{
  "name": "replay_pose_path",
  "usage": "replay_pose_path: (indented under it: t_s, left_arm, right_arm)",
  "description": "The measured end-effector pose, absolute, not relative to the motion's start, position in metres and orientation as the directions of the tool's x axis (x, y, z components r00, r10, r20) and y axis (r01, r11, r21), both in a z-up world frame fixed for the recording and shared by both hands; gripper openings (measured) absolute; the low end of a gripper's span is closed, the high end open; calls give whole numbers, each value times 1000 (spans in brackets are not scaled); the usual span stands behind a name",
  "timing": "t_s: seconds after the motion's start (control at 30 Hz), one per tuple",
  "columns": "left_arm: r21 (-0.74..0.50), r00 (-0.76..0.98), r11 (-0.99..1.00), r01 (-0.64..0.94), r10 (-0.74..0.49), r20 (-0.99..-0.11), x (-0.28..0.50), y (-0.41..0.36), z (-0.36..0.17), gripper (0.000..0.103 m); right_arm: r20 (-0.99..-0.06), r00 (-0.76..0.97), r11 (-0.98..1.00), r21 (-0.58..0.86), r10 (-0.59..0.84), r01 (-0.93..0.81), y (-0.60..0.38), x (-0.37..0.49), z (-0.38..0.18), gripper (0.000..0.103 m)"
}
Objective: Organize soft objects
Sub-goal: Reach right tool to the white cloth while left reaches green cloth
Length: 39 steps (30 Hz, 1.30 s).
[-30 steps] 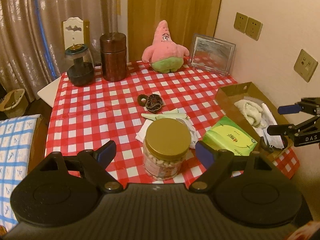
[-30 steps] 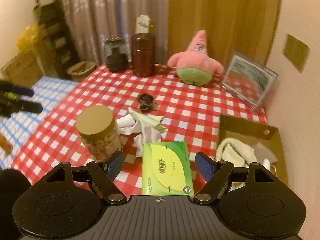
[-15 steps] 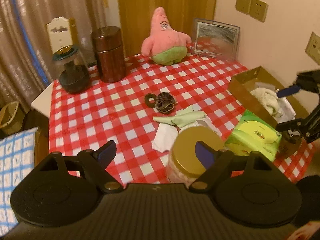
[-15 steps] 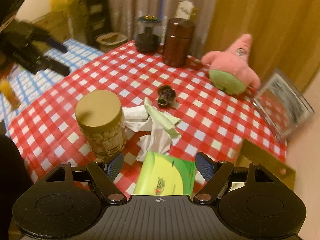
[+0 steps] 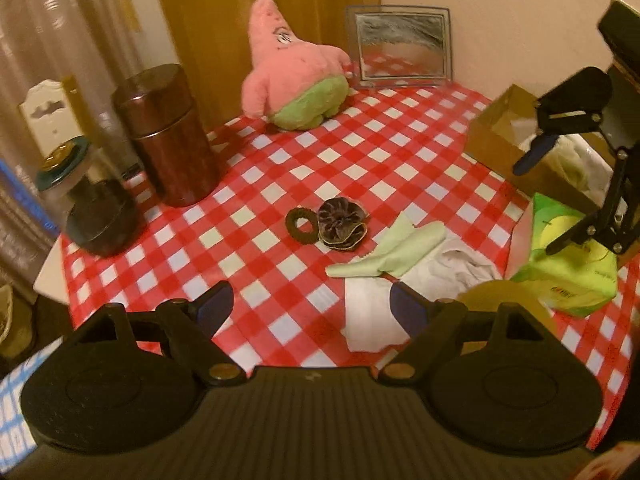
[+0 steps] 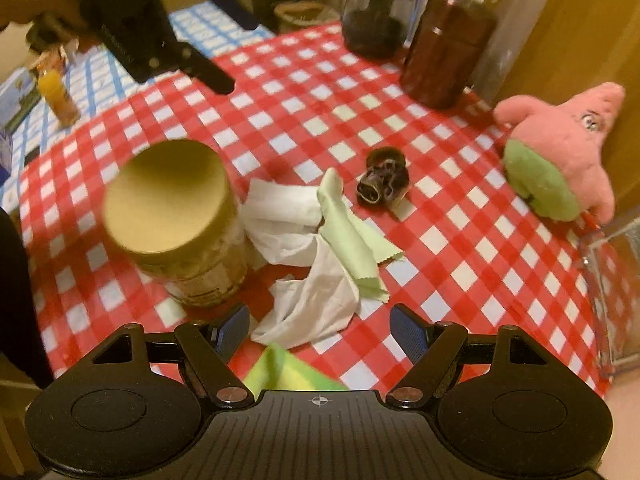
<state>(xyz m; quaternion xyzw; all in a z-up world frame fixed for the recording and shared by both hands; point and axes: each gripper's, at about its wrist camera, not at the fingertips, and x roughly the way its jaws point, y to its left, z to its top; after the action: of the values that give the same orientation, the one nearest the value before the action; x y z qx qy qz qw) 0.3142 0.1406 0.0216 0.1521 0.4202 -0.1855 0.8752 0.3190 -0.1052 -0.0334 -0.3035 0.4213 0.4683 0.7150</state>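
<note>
A pink plush star point(image 5: 294, 68) point(image 6: 560, 148) stands at the back of the red checked table point(image 5: 256, 184). Two dark hair scrunchies point(image 5: 328, 226) point(image 6: 384, 178) lie mid-table. A pale green cloth point(image 5: 396, 252) point(image 6: 352, 236) lies over white cloths point(image 5: 404, 304) point(image 6: 304, 256). My left gripper point(image 5: 310, 308) is open and empty above the table's near edge. My right gripper point(image 6: 320, 328) is open and empty above the white cloth; it also shows in the left wrist view point(image 5: 540, 200).
A cardboard box point(image 5: 504, 132) with towels stands at the right. A green tissue pack point(image 5: 564, 264) and a gold-lidded jar point(image 6: 176, 220) stand near the cloths. A brown canister point(image 5: 168, 136), a glass jar point(image 5: 88, 204) and a mirror point(image 5: 400, 52) stand at the back.
Both grippers have swung left and forward over the table. The right gripper now points at the cloths, with the tissue pack slipping under it. Both stay open.
</note>
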Motion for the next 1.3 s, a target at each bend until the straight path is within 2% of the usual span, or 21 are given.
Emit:
replay_pose_path:
  t_s: [0.07,0.23,0.63,0.67,0.73,0.8,0.87,0.9,0.93,1.3]
  left_arm:
    - [106,561,880,464,-198,-804,326,145,12,84]
    - [90,520,872,481,-201,-830,347,151,-13,83]
    - [43,472,850,524,-248,-846,367,147,-53,83]
    - [38,468,849,526,-252,-847,368,146,-56,83]
    - [36,461,843,536,-257,-849,370,144,-60,83]
    - [31,454,838,544,-263,-852,371,143,-63,83]
    - [25,444,835,550,-267,-855,374,142,-65,83]
    - [23,441,834,551,-268,-857,376,141,-66,82]
    - [21,438,832,554,-269,-858,377,140,-67,82]
    - [-27,378,786,618,-327,-866,398,108,-71,79]
  right_arm:
    - [-896,180,380,-14,405,-925,-97,329,-42,77]
    - [-925,101,395,56,366,-917,-77,344,-65,67]
    - [-967,8,390,95,253,-916,-51,356,-122,63]
    - [-968,4,399,99,250,-912,-50,357,-125,61]
    - [-969,1,409,103,245,-907,-49,360,-130,46]
    - [-971,10,425,96,239,-900,-48,361,-132,38]
    - [-967,11,436,104,253,-894,-50,365,-130,27]
    - [-966,14,444,106,259,-890,-51,366,-128,16]
    - [-965,22,451,102,262,-886,-52,367,-127,12]
    - [-952,122,520,44,282,-853,-89,373,-81,9]
